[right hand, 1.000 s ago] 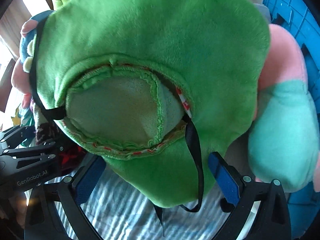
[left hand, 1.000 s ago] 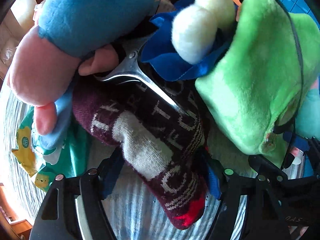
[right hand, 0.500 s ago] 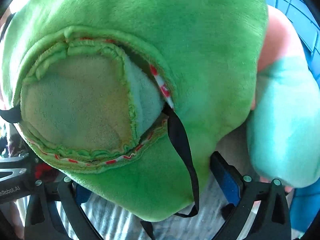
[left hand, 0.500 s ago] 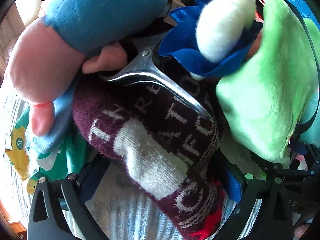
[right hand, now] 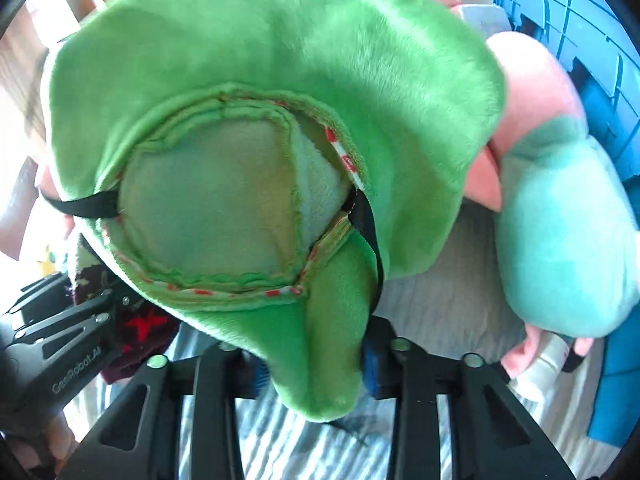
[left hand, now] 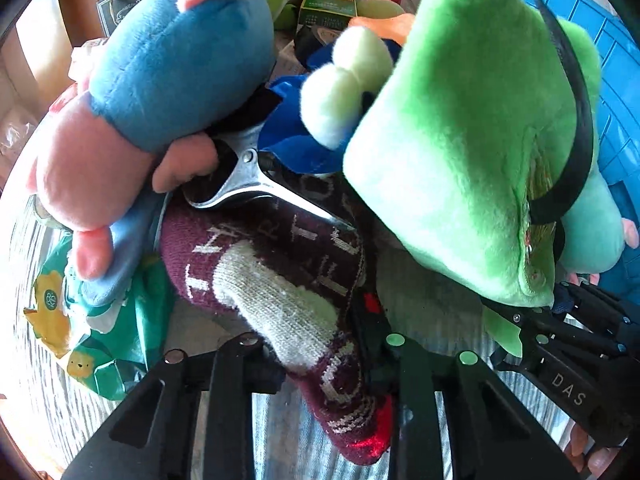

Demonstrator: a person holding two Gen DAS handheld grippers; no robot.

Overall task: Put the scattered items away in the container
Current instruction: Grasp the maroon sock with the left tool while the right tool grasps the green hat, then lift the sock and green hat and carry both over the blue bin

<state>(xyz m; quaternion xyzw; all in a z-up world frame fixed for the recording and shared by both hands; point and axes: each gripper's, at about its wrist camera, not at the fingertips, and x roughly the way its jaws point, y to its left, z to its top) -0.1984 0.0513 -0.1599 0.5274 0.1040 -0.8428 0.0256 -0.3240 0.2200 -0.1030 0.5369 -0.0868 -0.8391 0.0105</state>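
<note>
maroon sock (left hand: pixel 280 280) pinched in closing left claw (left hand: pixel 320 356).

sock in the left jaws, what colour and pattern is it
The sock is maroon with white lettering, a cream heel patch and a red toe. The left wrist view shows it best.

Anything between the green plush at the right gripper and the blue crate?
Yes. A pink-and-teal plush lies between the green plush and the blue crate, beside the crate's wall. The right gripper, jaws closing on the green plush, would probably need to lift it over.
</note>
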